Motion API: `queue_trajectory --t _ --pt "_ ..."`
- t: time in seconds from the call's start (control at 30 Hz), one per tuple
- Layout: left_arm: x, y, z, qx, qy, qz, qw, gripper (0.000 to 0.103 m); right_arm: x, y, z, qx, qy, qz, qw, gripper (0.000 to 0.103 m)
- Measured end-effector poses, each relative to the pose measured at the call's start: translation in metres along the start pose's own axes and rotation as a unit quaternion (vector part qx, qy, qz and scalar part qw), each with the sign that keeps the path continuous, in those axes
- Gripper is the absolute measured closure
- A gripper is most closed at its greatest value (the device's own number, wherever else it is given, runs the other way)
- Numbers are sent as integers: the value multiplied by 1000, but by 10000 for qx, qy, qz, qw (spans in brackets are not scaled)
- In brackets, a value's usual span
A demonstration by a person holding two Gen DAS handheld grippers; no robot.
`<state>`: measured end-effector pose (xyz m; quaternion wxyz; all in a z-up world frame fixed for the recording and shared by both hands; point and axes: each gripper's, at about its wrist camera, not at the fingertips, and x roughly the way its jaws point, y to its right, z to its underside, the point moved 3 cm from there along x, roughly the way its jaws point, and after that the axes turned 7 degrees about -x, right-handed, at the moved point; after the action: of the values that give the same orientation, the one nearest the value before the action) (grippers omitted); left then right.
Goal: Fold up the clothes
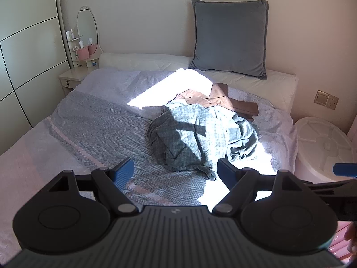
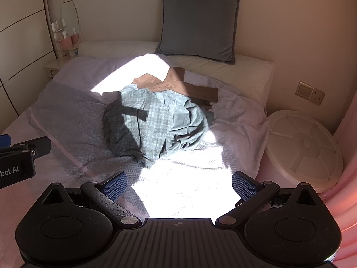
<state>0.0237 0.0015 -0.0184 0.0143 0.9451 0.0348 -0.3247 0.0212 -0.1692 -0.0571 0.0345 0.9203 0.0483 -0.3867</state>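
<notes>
A crumpled grey-green checked garment (image 1: 200, 134) lies in a heap on the bed, partly in sunlight; it also shows in the right wrist view (image 2: 156, 125). Behind it lies a brown garment (image 1: 218, 100), partly folded (image 2: 178, 82). My left gripper (image 1: 176, 172) is open and empty, hovering above the bedspread just short of the heap's near edge. My right gripper (image 2: 179, 184) is open and empty over the sunlit bedspread, short of the heap. The left gripper's side shows at the left edge of the right wrist view (image 2: 24, 154).
The bed has a grey and pink herringbone bedspread (image 1: 96, 129). A grey cushion (image 1: 229, 38) leans on the wall above white pillows (image 1: 145, 61). A white round lidded bin (image 2: 305, 147) stands right of the bed. A nightstand (image 1: 71, 78) and wardrobe (image 1: 29, 51) are at left.
</notes>
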Motion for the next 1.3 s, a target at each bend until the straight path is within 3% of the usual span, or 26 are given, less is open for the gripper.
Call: queue_trajectory --t 0.37,1.13,1.3 --pt "3 2 -1 28 -78 -40 10000 24 -3 -7 -10 15 -34 68 10000 1" --pt "22 -30 3 -169 -146 131 9997 24 7 -20 -18 -91 -27 229 9997 1" --pt "23 -37 4 -206 -142 133 9996 24 4 -25 -22 -72 228 111 9997 1"
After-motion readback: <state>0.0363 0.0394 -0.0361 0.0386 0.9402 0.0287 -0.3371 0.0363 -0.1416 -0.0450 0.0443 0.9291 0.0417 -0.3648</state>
